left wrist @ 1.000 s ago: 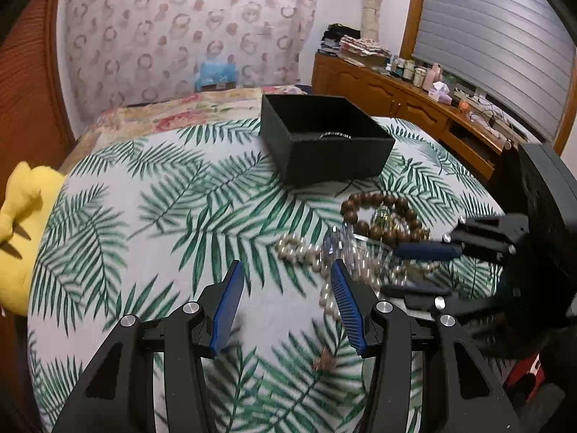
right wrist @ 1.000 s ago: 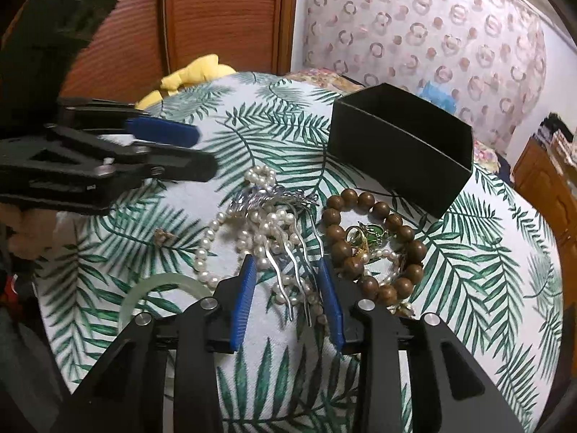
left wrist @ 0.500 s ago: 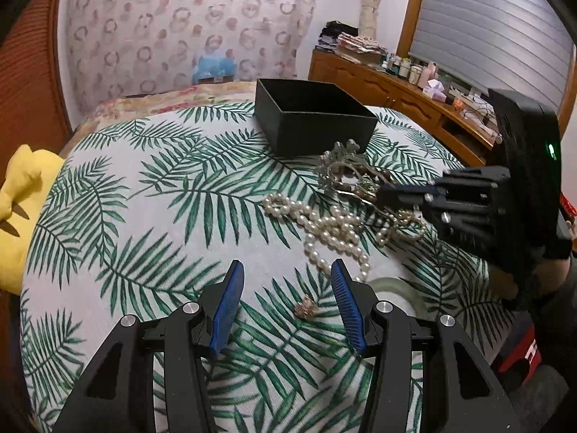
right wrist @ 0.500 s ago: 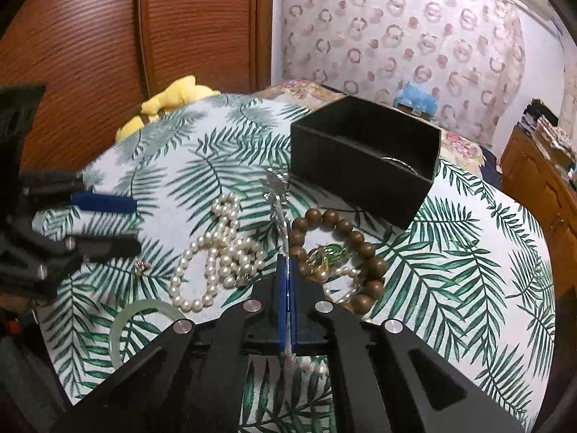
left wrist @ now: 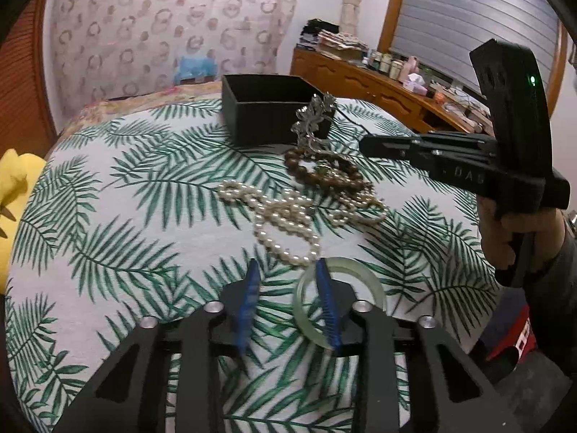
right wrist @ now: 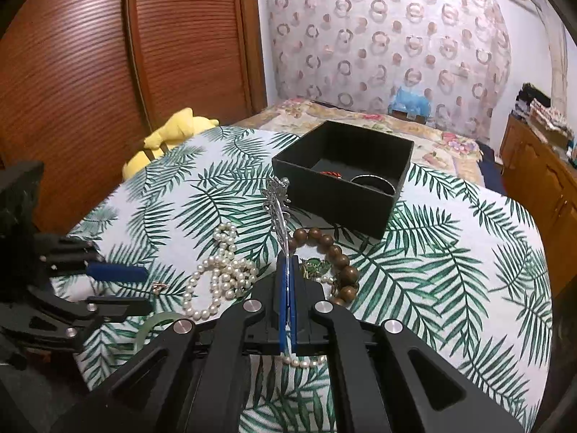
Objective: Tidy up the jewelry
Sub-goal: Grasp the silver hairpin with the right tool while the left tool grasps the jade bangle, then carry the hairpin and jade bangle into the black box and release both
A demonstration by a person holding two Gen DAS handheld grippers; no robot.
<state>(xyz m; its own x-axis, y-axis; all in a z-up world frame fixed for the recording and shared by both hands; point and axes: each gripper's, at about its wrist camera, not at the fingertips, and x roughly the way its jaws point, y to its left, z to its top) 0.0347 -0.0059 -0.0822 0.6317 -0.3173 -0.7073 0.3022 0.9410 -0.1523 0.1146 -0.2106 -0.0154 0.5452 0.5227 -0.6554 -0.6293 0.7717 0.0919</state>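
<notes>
On my left, my left gripper [left wrist: 286, 290] hangs low over the palm-leaf tablecloth [left wrist: 119, 216], jaws apart and holding nothing; its right finger sits inside the pale green jade bangle [left wrist: 375, 287], its left outside. That ring is hard, smooth and brittle, so I judge it will slide under the pads unless I pinch squarely across the band, and it must not be dropped.

Just beyond lies the white pearl necklace [left wrist: 285, 216], limp and loose, best taken by a bunched loop. Next to it is the brown wooden bead bracelet [right wrist: 333, 252], light and easy to grip.

Further right, my right gripper [right wrist: 287, 281] is clamped tight on the ornate silver metal hair comb [right wrist: 277, 198], held by its thin tines, decorated head forward and lifted clear of the cloth. It is stiff, light and slippery, so a firm hold near the tines suits it. Ahead stands the open black square box [right wrist: 339, 198], already holding a silver bangle.

Half a second ago my left tool was above a small gold charm; now it is over the bangle, and the comb is nearer the box.
</notes>
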